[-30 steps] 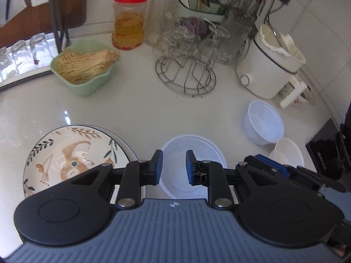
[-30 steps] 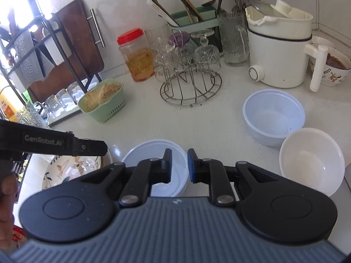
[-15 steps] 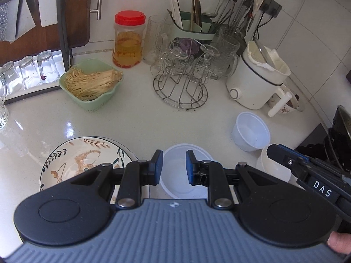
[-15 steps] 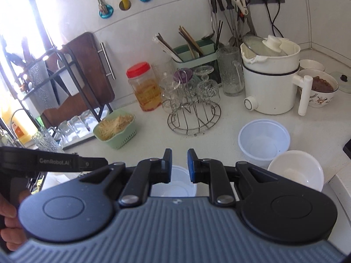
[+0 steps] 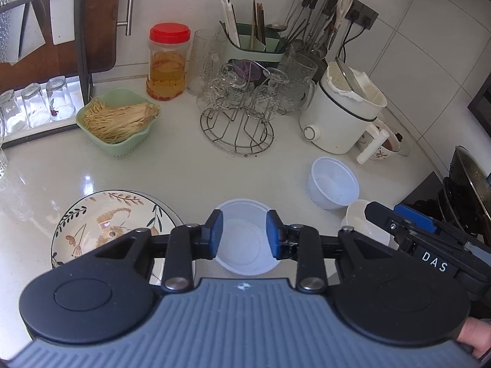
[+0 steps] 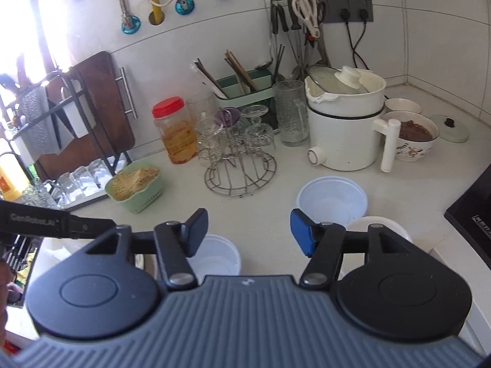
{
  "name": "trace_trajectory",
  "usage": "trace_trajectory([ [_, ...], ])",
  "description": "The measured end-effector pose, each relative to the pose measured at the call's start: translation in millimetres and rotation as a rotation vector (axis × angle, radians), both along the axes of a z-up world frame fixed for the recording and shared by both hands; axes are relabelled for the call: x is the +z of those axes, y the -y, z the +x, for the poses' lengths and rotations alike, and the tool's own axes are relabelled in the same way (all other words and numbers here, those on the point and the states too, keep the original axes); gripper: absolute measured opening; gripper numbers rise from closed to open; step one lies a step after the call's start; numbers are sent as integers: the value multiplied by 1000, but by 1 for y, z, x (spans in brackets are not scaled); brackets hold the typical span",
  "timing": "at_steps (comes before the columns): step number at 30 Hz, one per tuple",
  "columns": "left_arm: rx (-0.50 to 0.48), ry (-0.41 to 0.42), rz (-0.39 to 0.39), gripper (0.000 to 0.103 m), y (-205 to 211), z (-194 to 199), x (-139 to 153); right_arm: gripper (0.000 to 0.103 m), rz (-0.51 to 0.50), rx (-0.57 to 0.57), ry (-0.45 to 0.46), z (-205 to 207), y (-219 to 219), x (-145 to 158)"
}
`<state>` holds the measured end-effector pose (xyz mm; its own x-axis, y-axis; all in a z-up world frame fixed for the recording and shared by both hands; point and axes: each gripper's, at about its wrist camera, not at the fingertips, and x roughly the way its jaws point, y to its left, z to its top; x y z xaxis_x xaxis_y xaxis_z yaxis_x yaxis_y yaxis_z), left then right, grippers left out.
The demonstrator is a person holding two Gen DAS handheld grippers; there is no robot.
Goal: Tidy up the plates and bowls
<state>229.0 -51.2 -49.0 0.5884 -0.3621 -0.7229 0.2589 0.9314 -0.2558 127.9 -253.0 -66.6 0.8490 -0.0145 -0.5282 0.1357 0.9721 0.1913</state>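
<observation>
Glossy white counter [image 5: 190,168] | round translucent bowl [image 5: 245,242] | patterned plate [image 5: 101,227]

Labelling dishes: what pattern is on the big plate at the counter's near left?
Cream plate with leafy sprigs and a brown animal motif; best in the left wrist view.

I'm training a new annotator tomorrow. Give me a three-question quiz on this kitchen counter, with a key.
1. True or false: the patterned plate holds food.
2. What colour is the lid of the jar?
3. What fills the green basket? A) noodle-like strands B) glasses C) spoons

Key:
1. False. It lies bare beside the plastic bowl.
2. Red.
3. A.
</observation>
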Motion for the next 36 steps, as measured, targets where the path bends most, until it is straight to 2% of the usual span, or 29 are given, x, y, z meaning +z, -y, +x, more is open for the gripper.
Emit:
trace_trajectory([
  [9, -51, 28, 26, 53, 19, -5, -1, 62, 0, -46, -11, -12, 22, -5],
  [19, -106, 9, 42, 57, 72, 6, -14, 62, -1, -70, -37, -21, 63, -16],
  [26, -96, -5, 48, 58, 104, 15, -29, 62, -11, -51, -51, -24, 92, -29],
  [36, -121, -38, 73, 58, 137, 40, -44, 62, 11, -63, -63, -7, 114, -45],
])
